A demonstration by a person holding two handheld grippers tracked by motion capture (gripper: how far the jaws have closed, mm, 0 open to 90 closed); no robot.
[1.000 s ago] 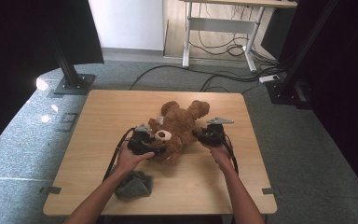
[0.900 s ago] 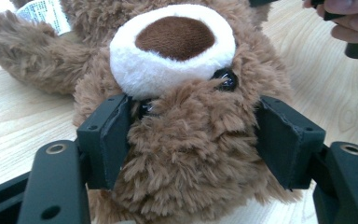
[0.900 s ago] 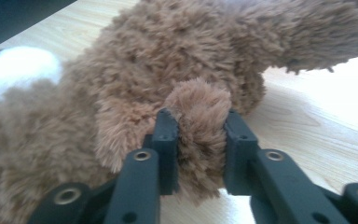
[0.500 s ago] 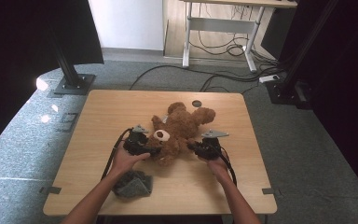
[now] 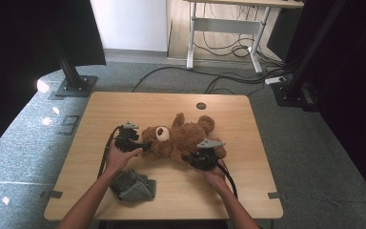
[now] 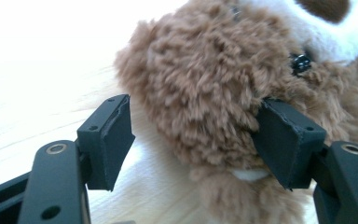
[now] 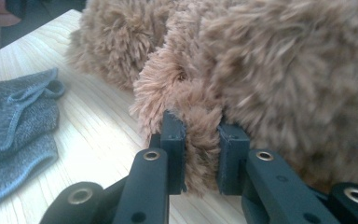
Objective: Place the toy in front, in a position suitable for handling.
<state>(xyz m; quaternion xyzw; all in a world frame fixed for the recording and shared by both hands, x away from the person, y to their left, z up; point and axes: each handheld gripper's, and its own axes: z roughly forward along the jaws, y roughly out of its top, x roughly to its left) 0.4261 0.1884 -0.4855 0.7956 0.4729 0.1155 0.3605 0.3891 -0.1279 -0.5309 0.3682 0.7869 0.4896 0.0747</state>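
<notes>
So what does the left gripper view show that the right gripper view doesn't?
Left gripper view alone: the teddy bear's face, with a black eye and white muzzle, between the left gripper's wide-apart jaws. Right gripper view alone: the right gripper shut on a tuft of the bear's fur, and a grey knitted cloth lying off to the side. Both share the brown bear and the wooden table.

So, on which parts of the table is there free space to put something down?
The wood is bare along the far edge of the table, past the teddy bear, and at both side edges. It is crowded in the middle and near front: bear, both tongs, grey cloth.
</notes>
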